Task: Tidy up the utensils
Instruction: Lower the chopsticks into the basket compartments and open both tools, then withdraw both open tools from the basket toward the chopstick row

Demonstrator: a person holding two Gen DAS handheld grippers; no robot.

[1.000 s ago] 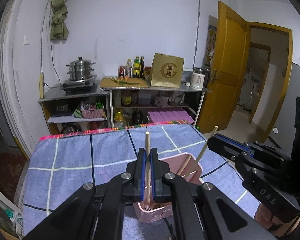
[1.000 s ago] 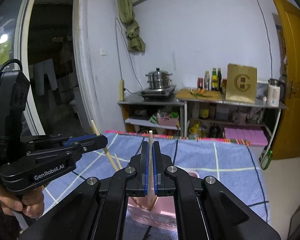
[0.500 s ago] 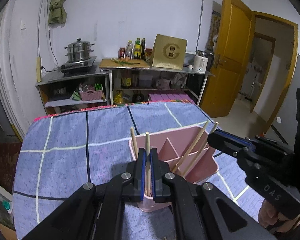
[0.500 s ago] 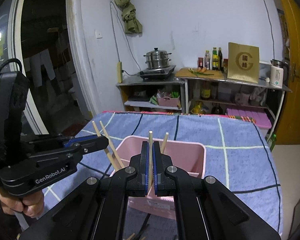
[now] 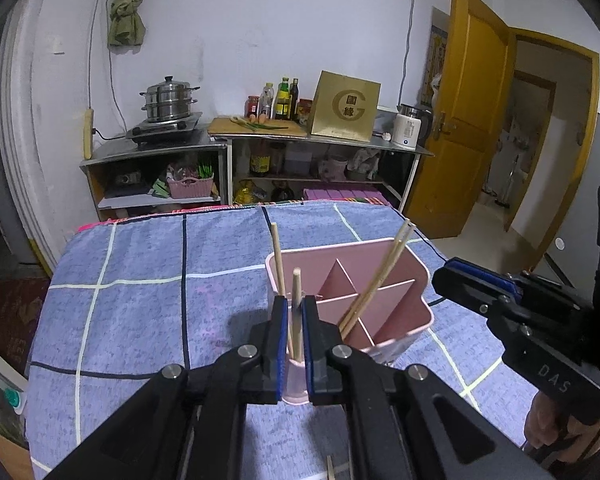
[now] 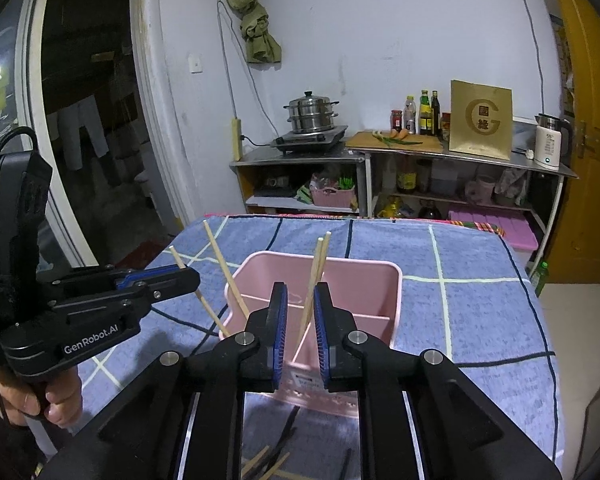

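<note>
A pink divided holder (image 5: 416, 276) (image 6: 396, 280) stands on the blue checked cloth. My left gripper (image 5: 295, 312) hangs over its near left corner. A wooden chopstick (image 5: 297, 300) stands upright between the pads with its lower end inside the holder. The jaws are just starting to open but still touch it. My right gripper (image 6: 301, 312) is over the holder's near side and its jaws are opening. A chopstick (image 6: 314, 280) leans loose in the gap, down in a compartment beside another. Each gripper also shows from the side in the other view: the right gripper (image 5: 446, 276) and the left gripper (image 6: 194, 276).
Several loose chopsticks (image 6: 268, 460) lie on the cloth below the right gripper. Another chopstick (image 5: 278, 260) leans in the holder's left corner. Metal shelves (image 5: 220, 148) with a pot, bottles and a gold box stand behind the table. A yellow door (image 5: 468, 112) is at the right.
Both grippers have sunk toward the holder, lowering their chopsticks into it. The right jaws have parted and its chopstick now leans free.
</note>
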